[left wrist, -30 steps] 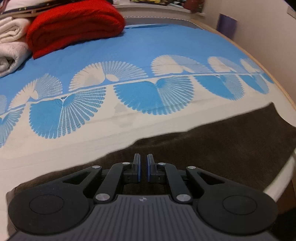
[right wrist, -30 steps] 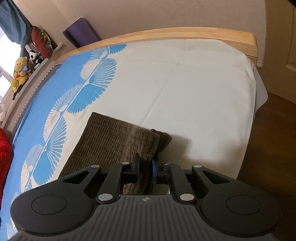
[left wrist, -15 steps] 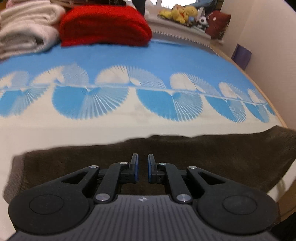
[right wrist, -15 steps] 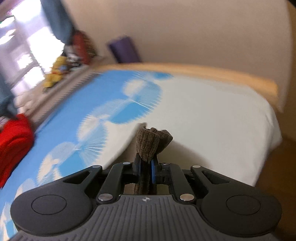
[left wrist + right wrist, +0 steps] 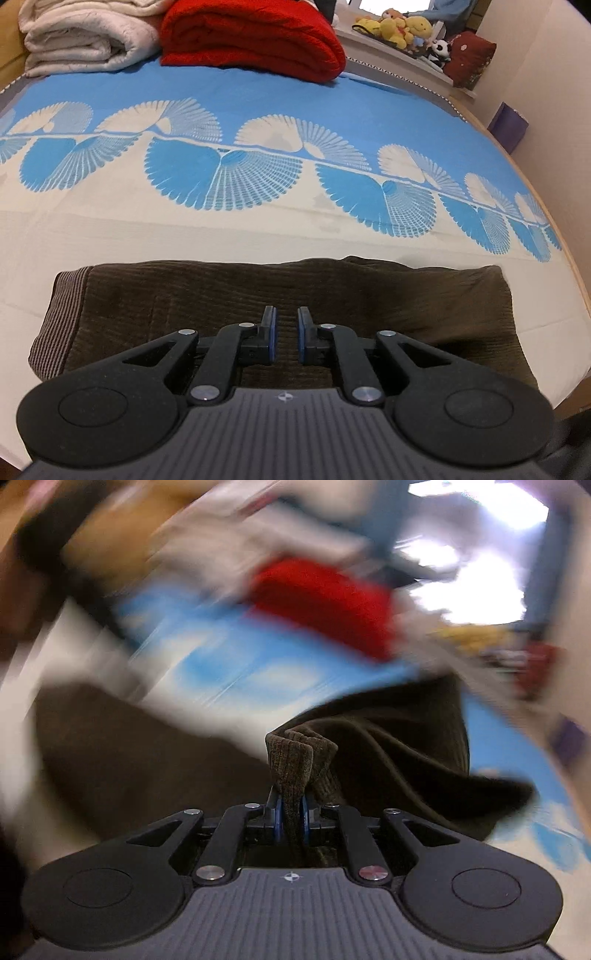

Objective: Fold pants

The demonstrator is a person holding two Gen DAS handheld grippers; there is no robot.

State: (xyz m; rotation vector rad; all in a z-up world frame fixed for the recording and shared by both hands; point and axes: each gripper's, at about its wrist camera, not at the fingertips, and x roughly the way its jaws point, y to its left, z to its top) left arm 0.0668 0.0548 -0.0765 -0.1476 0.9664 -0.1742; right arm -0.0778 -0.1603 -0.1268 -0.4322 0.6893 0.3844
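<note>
Brown corduroy pants (image 5: 207, 295) lie folded lengthwise on the bed near its front edge, with the striped waistband (image 5: 61, 317) at the left. My left gripper (image 5: 284, 334) hovers just over the middle of the pants, its jaws a narrow gap apart and empty. My right gripper (image 5: 291, 812) is shut on a bunched end of the pants (image 5: 299, 753) and holds it lifted, with fabric trailing down behind it. The right wrist view is badly blurred by motion.
The bed has a cream and blue fan-pattern cover (image 5: 258, 177). A red folded blanket (image 5: 255, 37) and a white folded blanket (image 5: 85, 37) sit at the far side. Stuffed toys (image 5: 402, 26) line a ledge beyond. The wooden bed edge (image 5: 554, 206) curves at the right.
My right gripper has swung the held pants end up and round toward the waistband side, blurring its view. My left gripper has drawn back, so the whole length of the pants shows.
</note>
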